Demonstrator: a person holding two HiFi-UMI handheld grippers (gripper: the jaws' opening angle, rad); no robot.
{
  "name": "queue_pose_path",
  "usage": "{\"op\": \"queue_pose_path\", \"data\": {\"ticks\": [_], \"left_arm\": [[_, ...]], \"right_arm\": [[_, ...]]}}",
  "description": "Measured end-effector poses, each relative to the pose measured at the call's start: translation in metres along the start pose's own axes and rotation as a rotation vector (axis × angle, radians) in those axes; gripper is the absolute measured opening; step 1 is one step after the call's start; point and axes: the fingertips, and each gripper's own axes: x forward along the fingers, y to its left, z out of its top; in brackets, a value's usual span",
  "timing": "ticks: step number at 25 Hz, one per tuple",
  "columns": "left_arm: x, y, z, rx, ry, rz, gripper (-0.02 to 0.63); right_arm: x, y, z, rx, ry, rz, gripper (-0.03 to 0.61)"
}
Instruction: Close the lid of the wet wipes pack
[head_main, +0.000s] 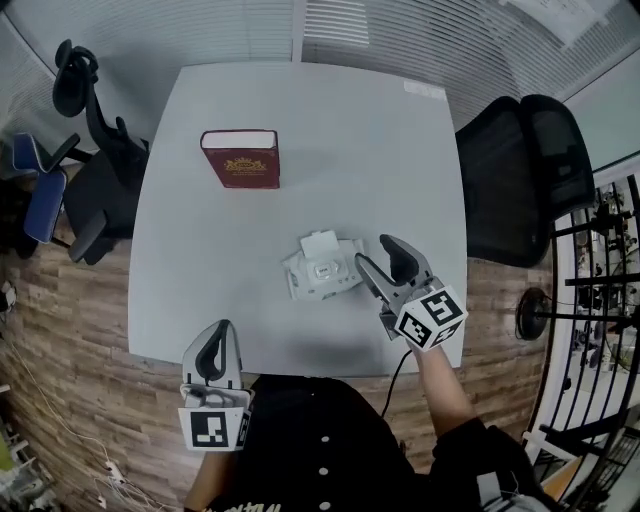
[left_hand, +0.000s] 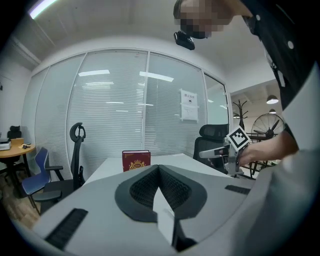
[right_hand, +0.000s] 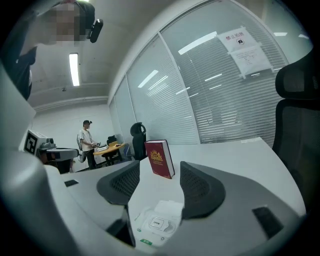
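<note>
- Wipes pack (head_main: 322, 268), lid up, lies mid-desk (head_main: 300, 100), just beside the open right tongs (head_main: 385, 260).
- Red book (head_main: 241, 158) stands well behind.
- Left tongs (head_main: 217, 342), closed, hang at the desk's near edge; office chairs (head_main: 520, 170) flank the sides.

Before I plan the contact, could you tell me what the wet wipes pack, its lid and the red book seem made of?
Wet wipes pack: likely soft white plastic film, its outline slightly crumpled.
Lid: rigid smooth white plastic, standing open as a stiff flap.
Red book: hard cover, perhaps cloth or leatherette, matte with a gold emblem.
</note>
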Motion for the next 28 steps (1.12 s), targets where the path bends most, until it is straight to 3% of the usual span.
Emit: {"op": "queue_pose_path", "data": {"ticks": [16, 21, 28], "left_arm": [[0.018, 0.000, -0.041, -0.050, 0.130, 0.002, 0.006], [0.026, 0.001, -0.054, -0.071, 0.170, 0.000, 0.006], [0.038, 0.005, -0.063, -0.092, 0.203, -0.002, 0.006]], "right_arm": [[0.092, -0.038, -0.098, 0.060, 0.462, 0.186, 0.265], [0.109, -0.044, -0.132, 0.115, 0.628, 0.253, 0.210], [0.121, -0.054, -0.159, 0.155, 0.775, 0.269, 0.210]]}}
